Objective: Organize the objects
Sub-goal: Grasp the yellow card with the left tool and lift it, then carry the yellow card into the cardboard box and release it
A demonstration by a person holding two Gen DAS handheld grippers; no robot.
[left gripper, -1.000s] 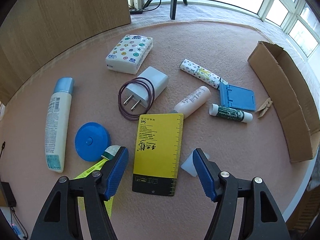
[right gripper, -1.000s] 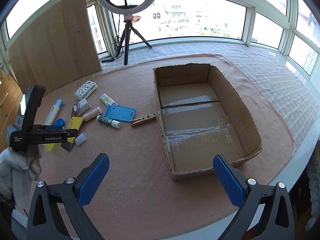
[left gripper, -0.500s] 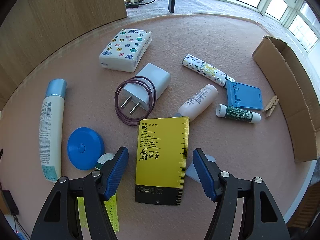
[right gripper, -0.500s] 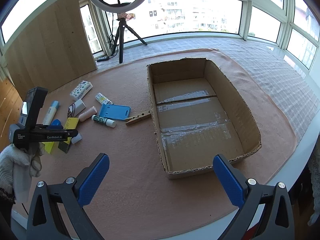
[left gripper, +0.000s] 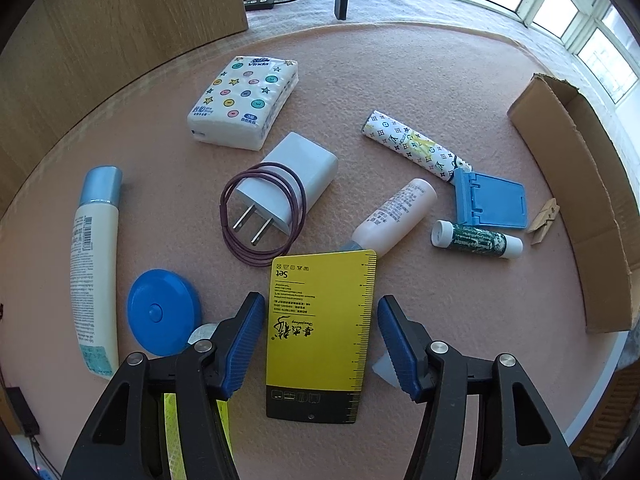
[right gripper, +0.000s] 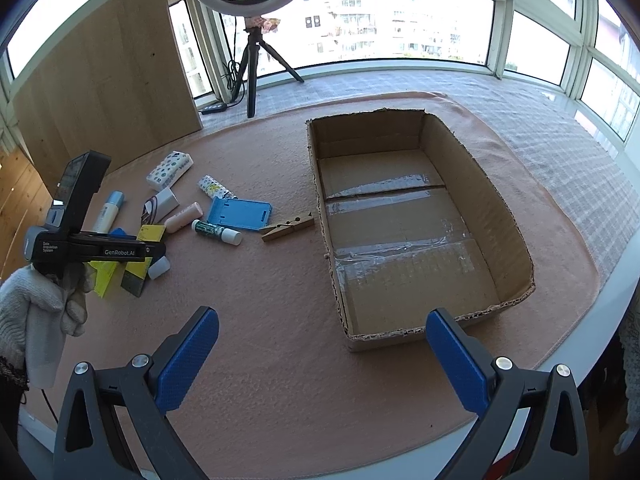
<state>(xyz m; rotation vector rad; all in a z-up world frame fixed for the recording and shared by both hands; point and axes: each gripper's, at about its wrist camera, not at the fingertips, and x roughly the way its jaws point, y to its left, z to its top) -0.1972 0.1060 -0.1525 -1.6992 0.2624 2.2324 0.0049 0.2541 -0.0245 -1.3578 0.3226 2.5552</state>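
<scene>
My left gripper is open, its blue pads either side of a flat yellow ruler card lying on the pink mat, without touching it. Beyond lie a white charger with a purple cord, a tissue pack, a pink bottle, a patterned tube, a blue stand, a green stick, a blue disc and a white bottle. My right gripper is open and empty, near the cardboard box.
A wooden clothespin lies beside the box's left wall. A wooden board and a ring-light tripod stand at the back. The table's front edge runs just past the box. A yellow-green item lies under my left gripper.
My left gripper has moved forward and lower over the yellow card, which now lies between its pads. My right gripper has shifted slightly; the box sits more to the right in its view.
</scene>
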